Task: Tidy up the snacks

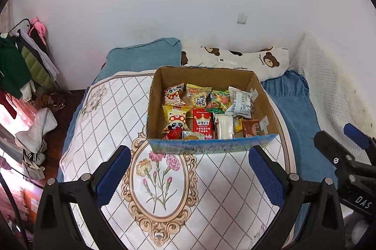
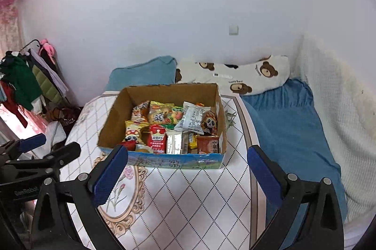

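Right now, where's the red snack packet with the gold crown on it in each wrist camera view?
Left wrist view: the red snack packet with the gold crown lies just right of centre, in the front row of the brown cardboard box.
Right wrist view: the packet sits left of centre, again near the box's front wall.
Shared landmark: the white pillow with brown bears behind the box.

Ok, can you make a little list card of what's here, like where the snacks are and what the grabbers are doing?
snacks: many packets piled inside the box
red packet: near the box's front wall
box spot: on the flowery tabletop, open top
left gripper: open, empty, short of the box
right gripper: open, empty, short of the box
behind: bear pillow, blue pillow
snacks outside box: none seen
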Motion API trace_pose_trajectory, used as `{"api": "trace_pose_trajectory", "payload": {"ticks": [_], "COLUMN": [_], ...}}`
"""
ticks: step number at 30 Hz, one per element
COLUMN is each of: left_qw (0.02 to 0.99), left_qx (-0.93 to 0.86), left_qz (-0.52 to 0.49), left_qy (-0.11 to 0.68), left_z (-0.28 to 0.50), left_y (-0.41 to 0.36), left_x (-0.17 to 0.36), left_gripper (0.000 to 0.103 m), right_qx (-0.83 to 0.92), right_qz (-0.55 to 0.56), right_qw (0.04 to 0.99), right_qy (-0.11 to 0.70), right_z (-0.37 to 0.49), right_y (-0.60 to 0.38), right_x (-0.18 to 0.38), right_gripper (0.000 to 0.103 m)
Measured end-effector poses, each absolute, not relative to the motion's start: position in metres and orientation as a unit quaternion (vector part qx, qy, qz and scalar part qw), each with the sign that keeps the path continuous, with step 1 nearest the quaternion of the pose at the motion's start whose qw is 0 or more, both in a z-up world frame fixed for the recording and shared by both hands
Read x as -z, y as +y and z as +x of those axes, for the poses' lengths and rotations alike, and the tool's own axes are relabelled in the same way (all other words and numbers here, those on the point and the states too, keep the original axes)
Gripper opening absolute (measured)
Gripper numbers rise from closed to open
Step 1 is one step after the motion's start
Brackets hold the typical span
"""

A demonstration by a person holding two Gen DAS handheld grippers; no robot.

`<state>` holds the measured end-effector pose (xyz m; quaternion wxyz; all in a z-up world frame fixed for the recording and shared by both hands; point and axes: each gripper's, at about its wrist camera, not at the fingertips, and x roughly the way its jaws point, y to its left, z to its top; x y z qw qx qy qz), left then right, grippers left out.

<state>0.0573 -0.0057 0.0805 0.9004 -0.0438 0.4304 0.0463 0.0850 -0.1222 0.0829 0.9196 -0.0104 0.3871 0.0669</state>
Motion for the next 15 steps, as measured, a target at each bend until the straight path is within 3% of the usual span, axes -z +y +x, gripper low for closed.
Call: {"api": "trace_pose_trajectory", "payload": {"ticks": [15], "left_qw": [0.917], "left_qx": [-0.065], "left_qz": [-0.054], "left_qy": [0.389], "left_z": [0.009], "left_y": [-0.005], "left_x": [-0.112], "left_gripper": [0.103], "right_qx": [-0.072], "right_qz": [-0.029], "right_qw": [0.931], "right_qy": [0.357], "right_z": [0.024], "right_y": [-0.121], "right_x": [-0.124], "right_gripper": [0.103]}}
